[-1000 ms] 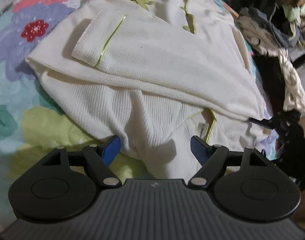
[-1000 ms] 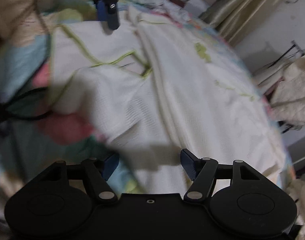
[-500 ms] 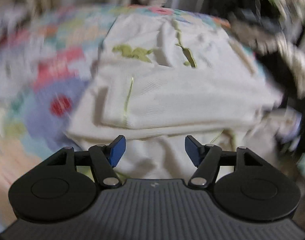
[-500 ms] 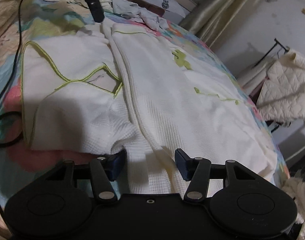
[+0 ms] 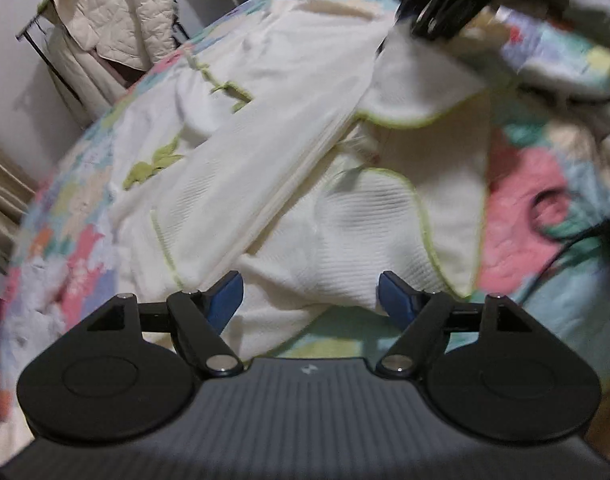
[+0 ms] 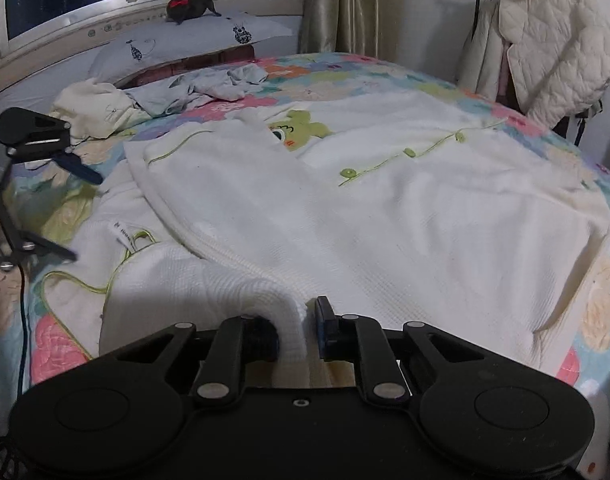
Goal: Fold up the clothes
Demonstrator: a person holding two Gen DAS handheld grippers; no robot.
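Your right hand-held gripper [image 6: 309,326] sits low at the near edge of the bed [image 6: 345,64], pointing across the mattress toward the window. Its jaws are drawn nearly together on a bunched fold of the white waffle garment [image 6: 345,220]; the cloth rises as a ridge between the blue pads and fills the gap. The left pad is mostly buried in fabric.

Your left hand-held gripper [image 5: 309,294] is spread wide, nothing between its blue pads [image 5: 397,296]. It hovers tilted over the garment's [image 5: 265,128] near hem, where a lime-piped flap [image 5: 385,216] lies beside a long folded edge running diagonally away. Contact with the cloth cannot be confirmed; this view is motion-blurred.

From the right wrist view, the left hand-held gripper [image 6: 71,208] shows at the far left side of the garment, jaws apart, above the floral quilt [image 6: 57,344]. From the left wrist view, the right hand-held gripper [image 5: 441,4] appears at the garment's far end, too blurred to read.

The garment lies spread over most of the quilt, green frog patch [image 6: 299,130] and green buttons [image 6: 347,172] facing up. A quilted cream jacket [image 6: 561,44] hangs at the bedside.
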